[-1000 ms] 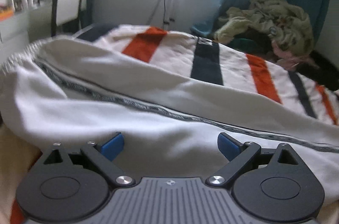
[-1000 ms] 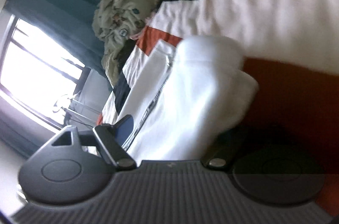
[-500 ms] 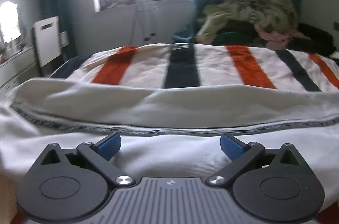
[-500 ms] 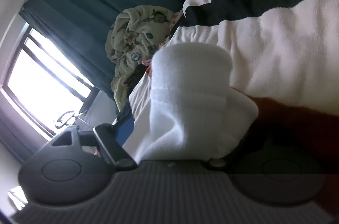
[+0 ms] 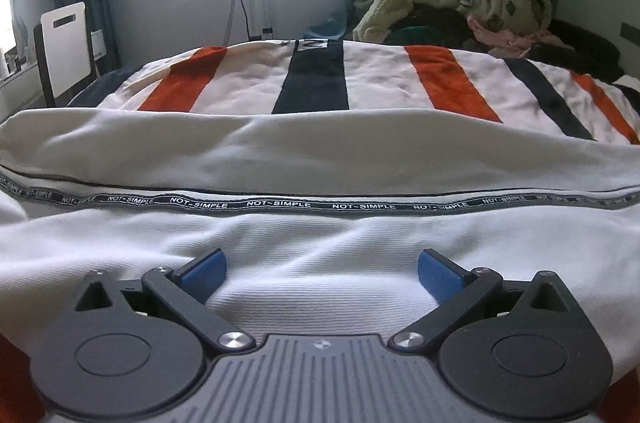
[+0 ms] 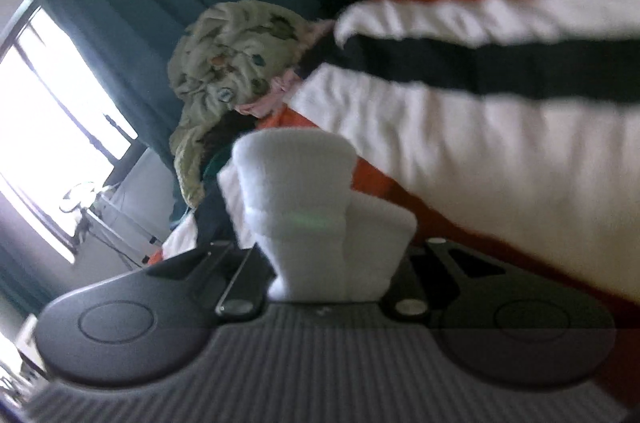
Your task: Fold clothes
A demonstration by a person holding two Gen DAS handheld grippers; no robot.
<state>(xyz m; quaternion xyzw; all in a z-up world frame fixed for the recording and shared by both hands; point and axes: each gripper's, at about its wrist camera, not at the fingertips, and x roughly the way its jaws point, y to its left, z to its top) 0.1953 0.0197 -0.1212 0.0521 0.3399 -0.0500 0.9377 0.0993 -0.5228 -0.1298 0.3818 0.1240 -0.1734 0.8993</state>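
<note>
The right gripper (image 6: 328,263) has rolled further over, and its jaws are now pinching a bunched end of the white trousers (image 5: 320,239); earlier they stood wider around it. The left gripper (image 5: 320,273) has levelled out and is hovering with jaws wide over the trousers, which are lying across the striped blanket (image 5: 312,79) on the bed. A fold-over seems ready. Blur is hiding the right fingertips.

Ribbed white cloth garment (image 5: 320,283), fleecy striped blanket (image 5: 316,79), matt black plastic left tool (image 5: 320,273)
</note>
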